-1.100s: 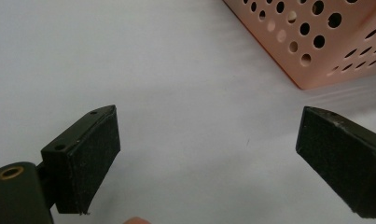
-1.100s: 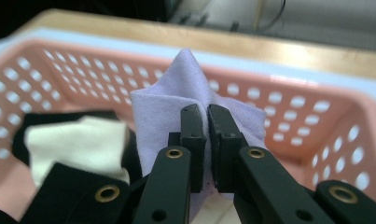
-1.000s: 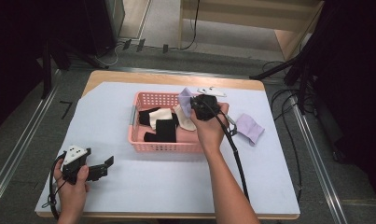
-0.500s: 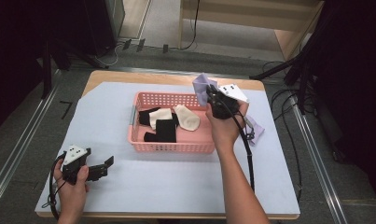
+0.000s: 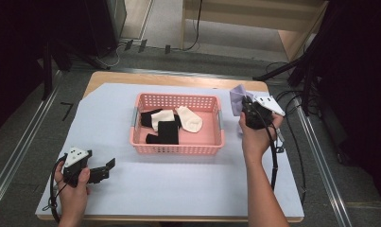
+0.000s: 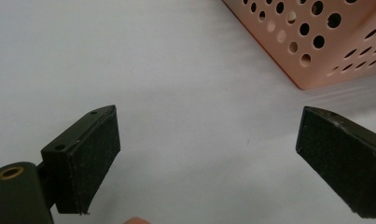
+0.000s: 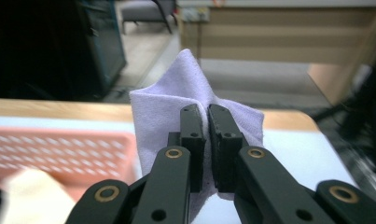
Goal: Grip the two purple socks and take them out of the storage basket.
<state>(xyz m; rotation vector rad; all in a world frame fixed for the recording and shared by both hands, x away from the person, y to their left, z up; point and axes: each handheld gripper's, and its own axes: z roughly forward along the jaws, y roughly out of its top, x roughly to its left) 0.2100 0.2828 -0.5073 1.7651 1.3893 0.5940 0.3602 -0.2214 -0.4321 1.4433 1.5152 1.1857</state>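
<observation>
My right gripper [image 5: 244, 105] [image 7: 206, 116] is shut on a lilac sock [image 5: 236, 98] [image 7: 167, 112], held up in the air just right of the pink basket [image 5: 176, 147]. The sock bunches around the closed jaws in the right gripper view. The basket [image 6: 325, 51] holds black socks [image 5: 168, 131] and cream socks [image 5: 190, 119]. My left gripper [image 5: 107, 168] [image 6: 209, 154] rests low at the front left of the white table cover, open, with nothing between its pads [image 6: 90, 161], a corner of the basket ahead of it.
The white cover [image 5: 178, 189] spreads over a wooden table [image 5: 178, 79]. Cables [image 5: 278, 156] trail at the right edge. Dark equipment and a metal rail [image 5: 18, 156] flank the table; a wooden desk [image 7: 279, 32] stands beyond.
My right gripper carried the lilac sock from above the basket's right rear corner to the right, clear of the basket. The left gripper stayed put.
</observation>
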